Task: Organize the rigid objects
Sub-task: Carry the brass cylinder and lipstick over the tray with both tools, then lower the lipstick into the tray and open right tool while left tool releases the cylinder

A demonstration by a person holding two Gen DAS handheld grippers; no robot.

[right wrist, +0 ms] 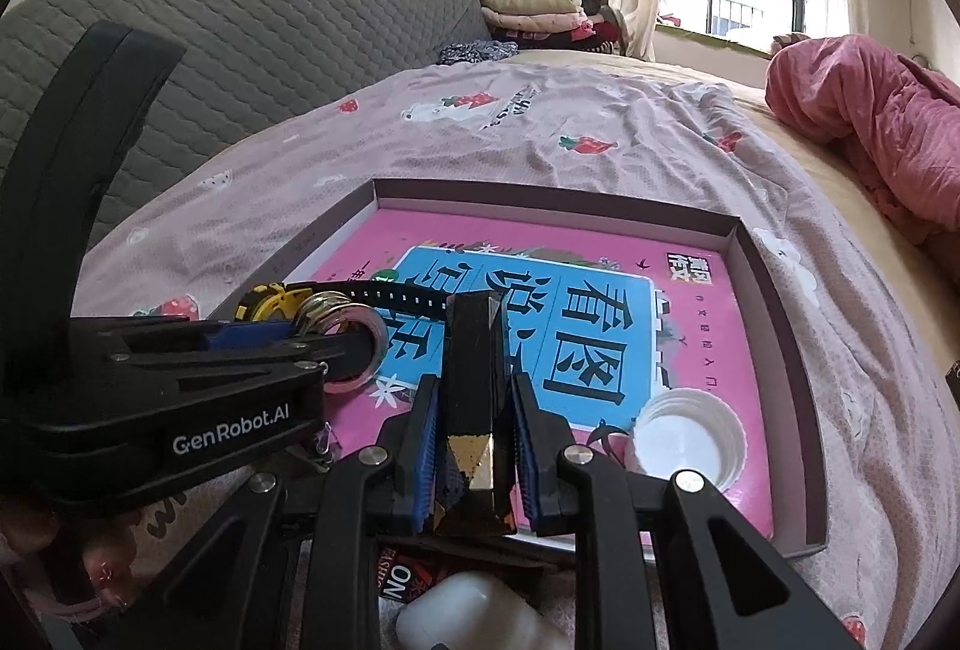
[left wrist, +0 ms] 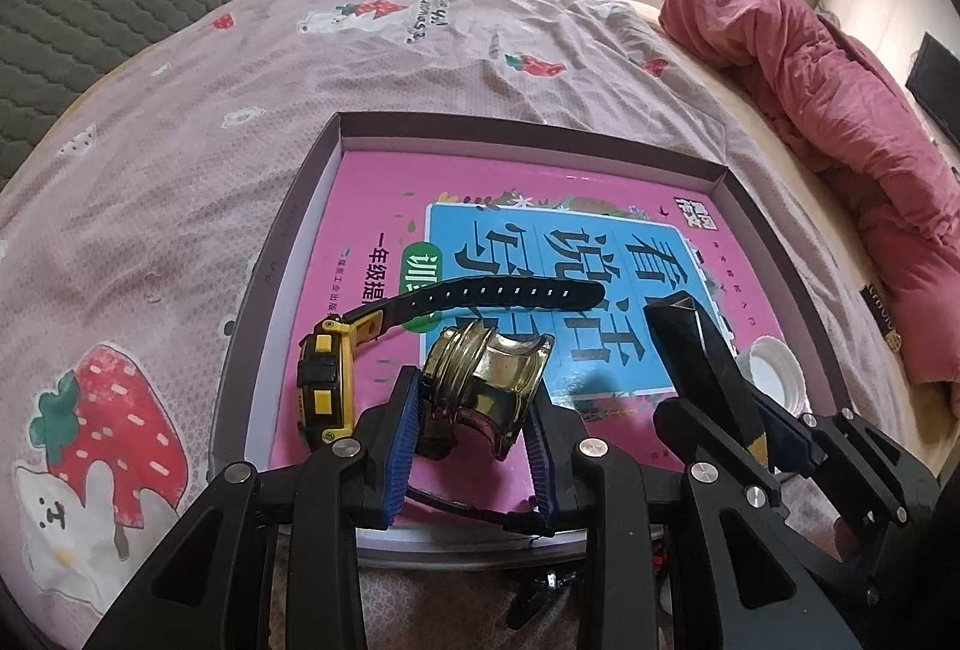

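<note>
Bar (right wrist: 474, 410), black with a gold-flecked near end, is clamped in the right tongs (right wrist: 471, 446), its long axis running away toward the far rim of the tray (right wrist: 798, 350). It hangs over the tray's near edge, above the pink book (right wrist: 690, 326). Just left, the left tongs (left wrist: 474, 410) grip a brass spool (left wrist: 486, 386), beside the watch (left wrist: 327, 386); the white cap (right wrist: 690, 434) lies right.

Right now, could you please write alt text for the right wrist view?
The right hand-held gripper clamps a faceted black-and-gold bar over a shallow box holding a pink book. A white cap lies beside it; the left hand-held gripper holds a gold ring.
</note>
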